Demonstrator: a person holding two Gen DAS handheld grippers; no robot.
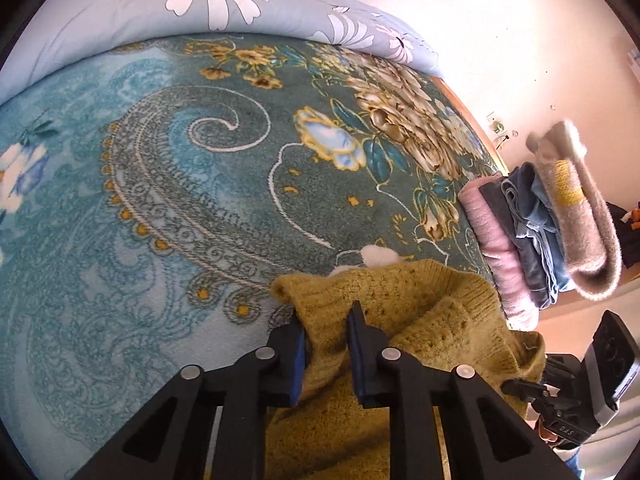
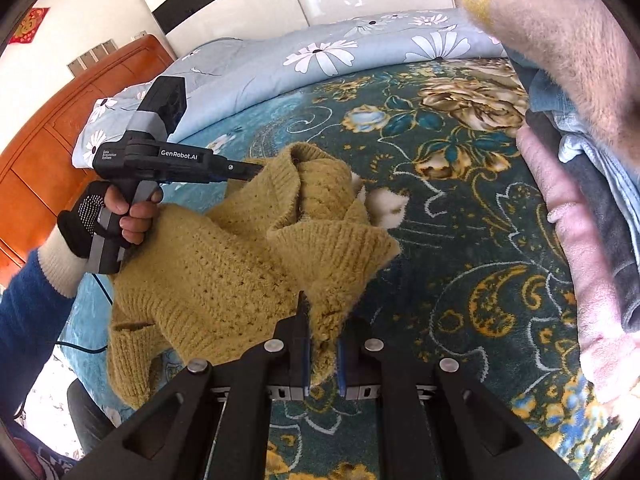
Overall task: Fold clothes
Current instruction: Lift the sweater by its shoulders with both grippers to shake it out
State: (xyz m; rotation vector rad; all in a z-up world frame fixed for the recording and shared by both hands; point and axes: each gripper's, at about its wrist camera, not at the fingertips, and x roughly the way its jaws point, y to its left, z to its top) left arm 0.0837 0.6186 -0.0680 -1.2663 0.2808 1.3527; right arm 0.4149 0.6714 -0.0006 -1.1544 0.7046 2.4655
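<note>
The bed [image 1: 120, 208] carries everything, under a teal floral blanket [image 2: 460, 240]. Its left part lies bare and wide, running back to a pale blue flowered quilt [image 1: 120, 12] heaped along the far edge. In the right wrist view a wooden headboard [image 2: 52, 128] rises past the bed's left edge.

The mustard knit sweater [image 2: 224, 264] lies crumpled near the front edge, its lower part hanging over that edge. A white fluffy scrap [image 2: 388, 204] peeps out from behind its collar; what it is cannot be made out.

The left gripper [image 1: 326, 320], held in a gloved hand [image 2: 120, 216] with a blue sleeve [image 2: 24, 320], has its jaws nearly together, pinching a ribbed fold at the sweater's far left side. The right gripper [image 2: 322, 340] is clamped tight on a thin bit of knit at the sweater's near side; the fold between its pads hides the fingertips.

At the bed's right edge stands a stack of folded clothes [image 1: 540, 236], pink at the bottom, dark and denim-blue layers above, a fuzzy beige piece [image 2: 560, 52] on top. In the right wrist view it is cut off by the frame. Between sweater and stack runs a free strip of blanket.
</note>
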